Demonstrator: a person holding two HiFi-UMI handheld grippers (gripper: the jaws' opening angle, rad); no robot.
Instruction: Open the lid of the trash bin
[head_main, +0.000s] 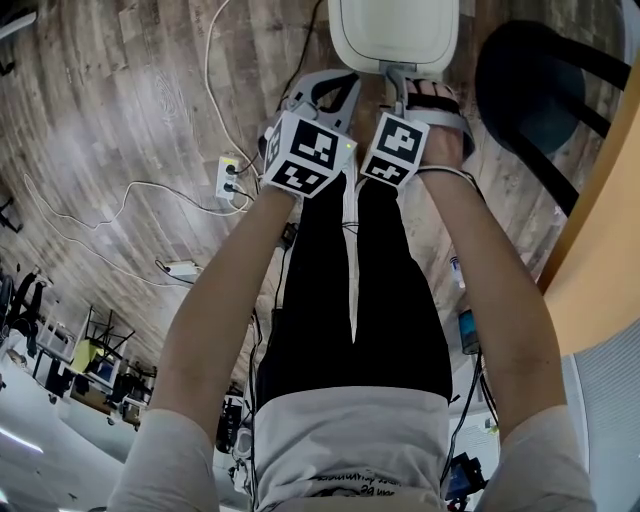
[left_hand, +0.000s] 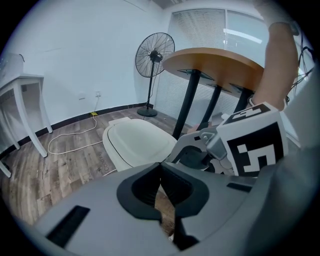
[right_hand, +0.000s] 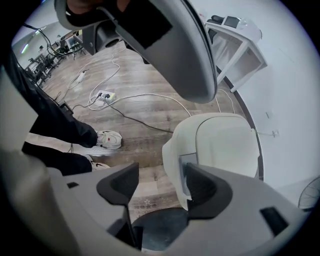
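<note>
The closing of a grasp on the lid's front edge is judged to be the step in hand, since the lid is not yet raised. The next move is judged to call for the pads to be brought together on that edge. The edge would then be swung up and back, with the bin kept from sliding on the smooth floor. Nearest, in the head view, the person's forearms (head_main: 225, 300) are seen reaching up the frame to both tools. The left tool (left_hand: 161, 169) is shown in its own view with its jaws closed on each other. Nothing is held between them, and only floor shows beneath the tips; the bin lies ahead at the centre of that frame, apart from them. The right tool (right_hand: 159, 182) is pointed steeply down at the bin's near edge, and its jaws are seen standing apart. The front rim, with a small grey patch (right_hand: 189, 167) on it, is set between them, close against the pad at lower right (right_hand: 202, 187) and clear of the other. Whether that pad touches the rim cannot be told, and nothing is gripped. Beyond the tools, the trash bin (head_main: 393, 30) is set on the wooden floor (head_main: 130, 110) at the top centre of the head view, its white lid (right_hand: 227, 145) lying shut. Farther off, a power strip (head_main: 229, 177) is seen at left and a dark stool (head_main: 525, 85) at upper right.
</note>
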